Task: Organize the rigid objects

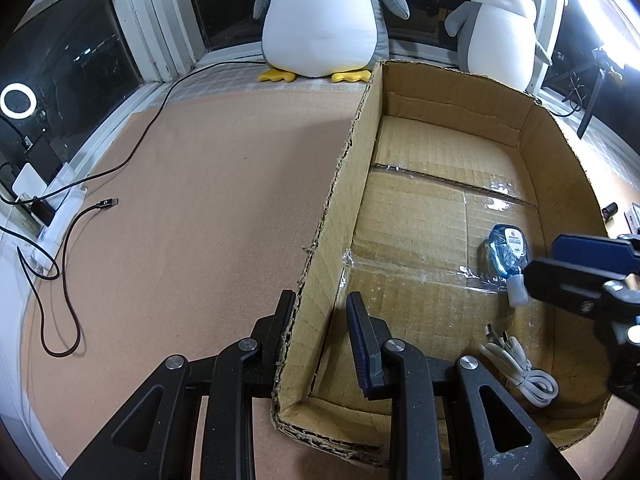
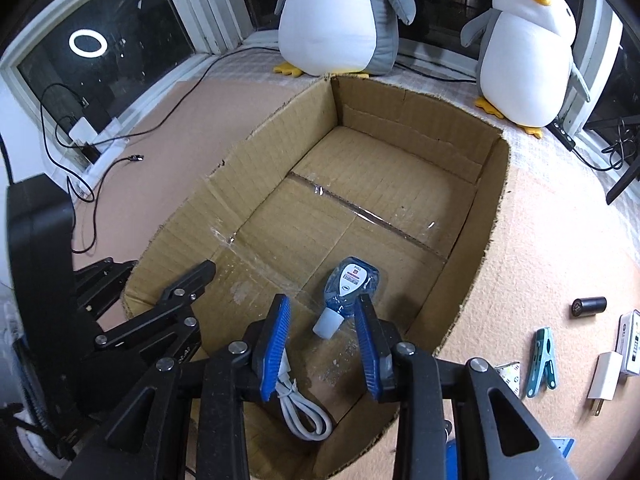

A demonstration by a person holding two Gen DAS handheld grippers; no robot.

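An open cardboard box stands on the tan mat. On its floor lies a small blue bottle with a white cap, and a coiled white cable rests near the front wall. My right gripper hangs open inside the box, its blue pads on either side of the bottle's cap without touching it. My left gripper is open and straddles the box's left wall near the front corner, one finger outside and one inside.
On the mat to the right of the box lie a black cylinder, a teal clip, a white charger plug and a white packet. Two plush penguins sit behind. A black cable and power strip lie at left.
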